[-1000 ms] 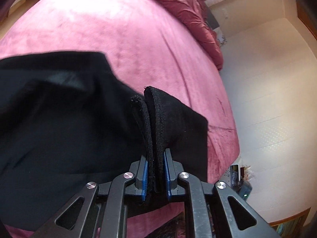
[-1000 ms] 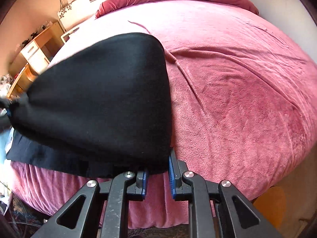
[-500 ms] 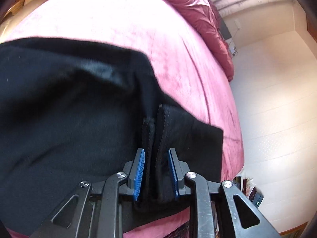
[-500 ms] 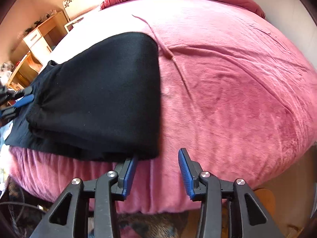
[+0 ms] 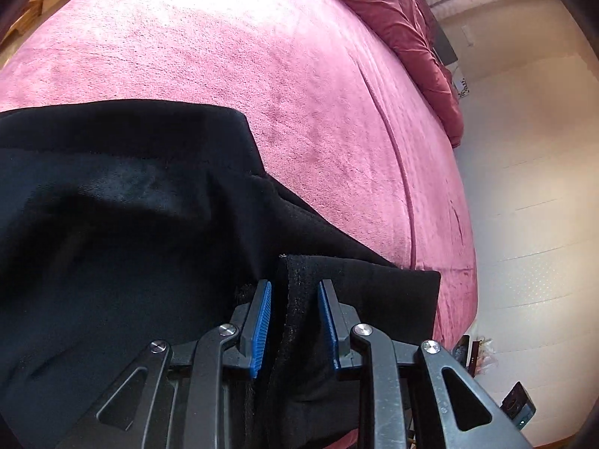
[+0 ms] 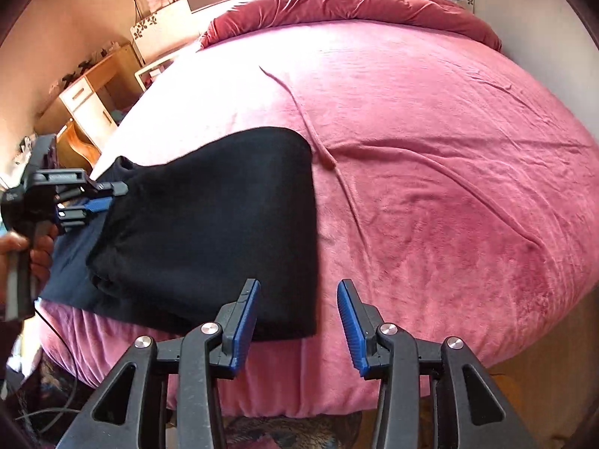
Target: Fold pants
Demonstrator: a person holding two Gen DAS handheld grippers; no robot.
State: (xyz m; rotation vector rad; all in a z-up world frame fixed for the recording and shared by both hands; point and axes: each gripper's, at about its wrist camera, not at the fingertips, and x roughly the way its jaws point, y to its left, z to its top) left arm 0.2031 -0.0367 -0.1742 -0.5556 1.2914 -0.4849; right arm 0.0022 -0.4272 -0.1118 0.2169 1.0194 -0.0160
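Observation:
Black pants (image 6: 209,232) lie folded on the pink bed (image 6: 449,149) near its front left edge. My right gripper (image 6: 297,299) hangs open above the bed edge with nothing between its fingers; the pants' near right corner lies just past its left pad. In the left wrist view the pants (image 5: 112,243) fill the lower left. My left gripper (image 5: 294,299) has its blue pads apart, and a raised fold of the black cloth stands loosely between them. The right wrist view shows the left gripper (image 6: 93,202) at the pants' left end, held by a hand (image 6: 37,250).
A bunched dark red duvet (image 6: 355,3) lies at the head of the bed. A wooden dresser (image 6: 86,101) stands beyond the bed's left side. Pale floor (image 5: 543,224) runs along the bed's other side, with small items (image 5: 518,408) on it. A cable (image 6: 60,340) hangs at the left.
Both grippers went from shut on the pants to jaws apart. The right one let the fold drop onto the bed and rose. The left one sank closer to the cloth.

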